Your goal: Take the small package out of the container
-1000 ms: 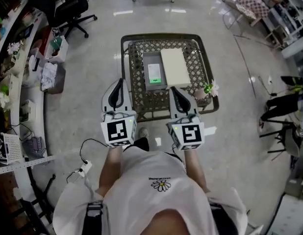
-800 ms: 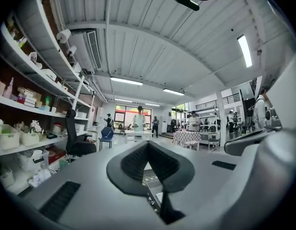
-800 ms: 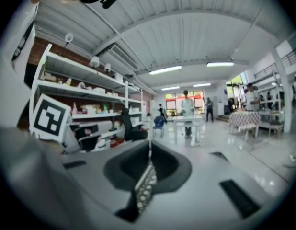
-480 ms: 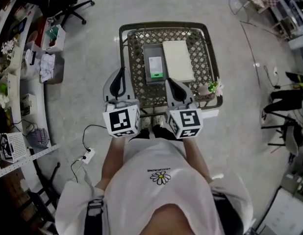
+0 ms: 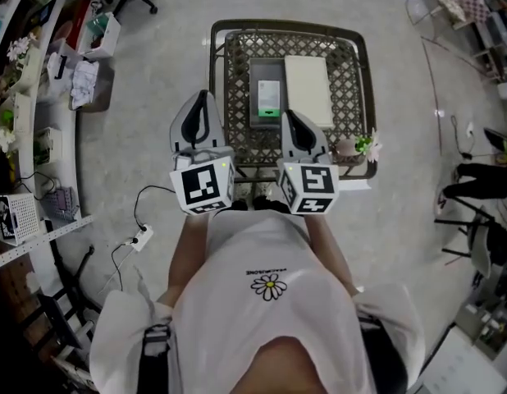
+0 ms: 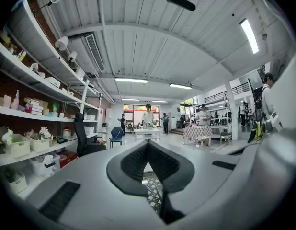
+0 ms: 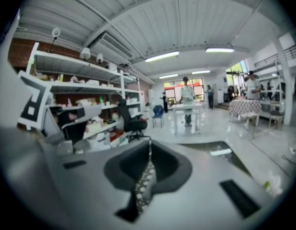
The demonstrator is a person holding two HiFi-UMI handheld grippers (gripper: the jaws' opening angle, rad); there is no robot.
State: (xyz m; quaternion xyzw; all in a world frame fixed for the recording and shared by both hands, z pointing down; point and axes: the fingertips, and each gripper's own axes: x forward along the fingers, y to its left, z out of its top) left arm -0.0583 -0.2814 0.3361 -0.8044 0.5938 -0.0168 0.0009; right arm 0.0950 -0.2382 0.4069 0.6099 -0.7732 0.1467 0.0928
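Observation:
A dark lattice basket (image 5: pixel 221 80) stands on the floor in front of me. Inside it lie a small grey package (image 5: pixel 268 98) with a white and green label and, to its right, a flat white box (image 5: pixel 308 89). My left gripper (image 5: pixel 203 97) is held outside the basket's left rim, shut and empty. My right gripper (image 5: pixel 287 116) hovers over the basket's near part, just short of the package, also shut and empty. In the left gripper view the left gripper (image 6: pixel 148 145) faces the room. In the right gripper view, lattice shows through the slit of the right gripper (image 7: pixel 149 143).
A small flower pot (image 5: pixel 359 147) sits at the basket's near right corner. Shelves with goods (image 5: pixel 24 97) line the left side. A power strip (image 5: pixel 139 238) with its cable lies on the floor at left. Chairs and people stand far across the room.
Both grippers have come closer together and nearer the basket's front edge. The basket has shifted upward in the head view. The jaws stay shut.

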